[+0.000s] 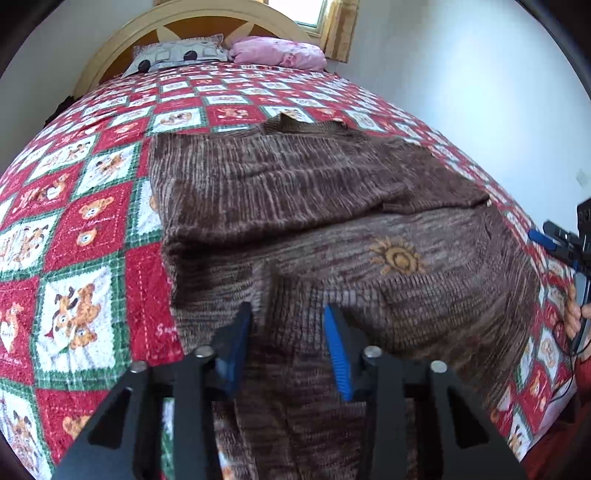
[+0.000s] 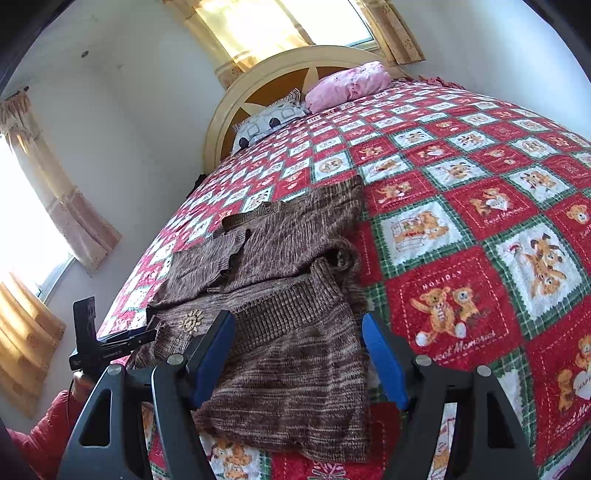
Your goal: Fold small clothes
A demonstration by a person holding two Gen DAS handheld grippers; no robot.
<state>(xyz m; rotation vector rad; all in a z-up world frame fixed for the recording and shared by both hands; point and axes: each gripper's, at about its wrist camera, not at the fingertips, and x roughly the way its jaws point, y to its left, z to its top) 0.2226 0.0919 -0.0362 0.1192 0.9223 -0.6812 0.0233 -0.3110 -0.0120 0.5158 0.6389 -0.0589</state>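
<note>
Hidden or unclear: the near hem of the brown sweater [image 1: 314, 229] runs under the frame of the left gripper [image 1: 288, 343] and off the bottom of the left wrist view; motion blur softens the knit there, so contact between blue pads and fabric cannot be told.
Left gripper: jaws part open, a raised ridge of sweater between the fingers [image 1: 236, 343], which do not visibly pinch it.
Right gripper [image 2: 299, 354]: jaws wide apart, poised over the near folded section of the sweater, holding nothing (its own near edge is cut off by the frame).
Person: only a hand [image 1: 574, 314] and a red sleeve [image 2: 44, 432] show at the picture edges.
Sweater: lies partly folded, sleeves laid across the body, a small sun motif [image 1: 397, 258] facing up, on the near half of the bed.
Surface: a red, green and white teddy-bear quilt [image 2: 461, 221] covers the bed.
Room: arched cream headboard [image 2: 258, 74], a patterned pillow [image 1: 177, 55] beside a pink pillow [image 1: 280, 51], white walls, curtained windows [image 2: 258, 26] with bright daylight.
</note>
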